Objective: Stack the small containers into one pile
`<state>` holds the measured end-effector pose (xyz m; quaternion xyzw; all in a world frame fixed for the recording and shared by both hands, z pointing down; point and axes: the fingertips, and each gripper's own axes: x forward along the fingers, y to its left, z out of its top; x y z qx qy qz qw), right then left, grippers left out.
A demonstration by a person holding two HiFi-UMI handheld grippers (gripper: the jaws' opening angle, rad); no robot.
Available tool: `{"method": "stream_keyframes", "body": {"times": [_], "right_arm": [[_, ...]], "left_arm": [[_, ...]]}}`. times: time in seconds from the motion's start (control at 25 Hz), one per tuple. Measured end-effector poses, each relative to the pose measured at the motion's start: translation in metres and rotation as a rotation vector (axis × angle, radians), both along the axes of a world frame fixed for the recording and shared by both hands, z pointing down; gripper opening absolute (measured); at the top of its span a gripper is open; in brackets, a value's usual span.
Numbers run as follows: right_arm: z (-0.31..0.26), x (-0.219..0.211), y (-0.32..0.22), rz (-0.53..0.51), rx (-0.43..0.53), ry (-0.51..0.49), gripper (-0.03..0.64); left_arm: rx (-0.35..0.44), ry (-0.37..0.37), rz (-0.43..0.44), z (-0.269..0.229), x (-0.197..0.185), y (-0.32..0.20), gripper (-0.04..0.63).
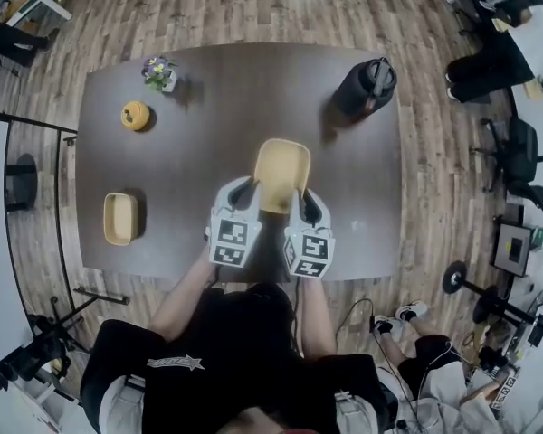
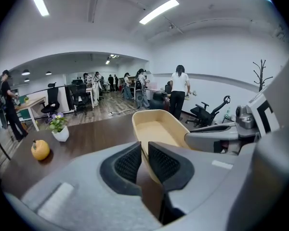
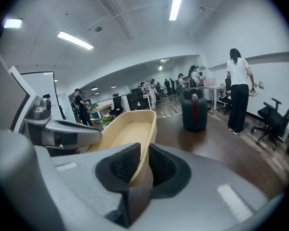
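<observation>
A tan oblong container (image 1: pixel 281 174) hangs above the dark table, held from both sides. My left gripper (image 1: pixel 248 194) is shut on its left rim, and in the left gripper view the thin wall (image 2: pixel 145 150) runs between the pads. On the opposite rim my right gripper (image 1: pixel 299 201) is shut, with the wall (image 3: pixel 143 163) pinched between its pads. The container (image 2: pixel 156 131) is empty and tilts away from me. A second tan container (image 1: pixel 120 218) of the same kind lies on the table at the left, near the front edge.
A small orange pumpkin-like object (image 1: pixel 135 115) and a little potted flower (image 1: pixel 159 71) stand at the table's back left. A dark grey jug (image 1: pixel 365 86) stands at the back right. Office chairs and people are around the room beyond the table (image 1: pixel 217 89).
</observation>
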<state>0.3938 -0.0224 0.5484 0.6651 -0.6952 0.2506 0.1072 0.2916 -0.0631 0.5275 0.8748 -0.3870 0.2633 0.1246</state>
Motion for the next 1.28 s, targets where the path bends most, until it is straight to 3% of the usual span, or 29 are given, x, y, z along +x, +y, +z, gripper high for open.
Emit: {"method": "stream_keyframes", "body": {"times": [0.56,1.28], "right_arm": [[-0.035,-0.177,-0.014,-0.205,0.045,0.017,0.057],[-0.03,-0.407,0.008,-0.375,0.02,-0.025,0.057]], "left_arm": [[0.058,0.012,-0.2,-0.036,-0.182,0.007,0.052],[0.018,-0.04,-0.355,-0.031,-0.412,0.042,0.049]]}}
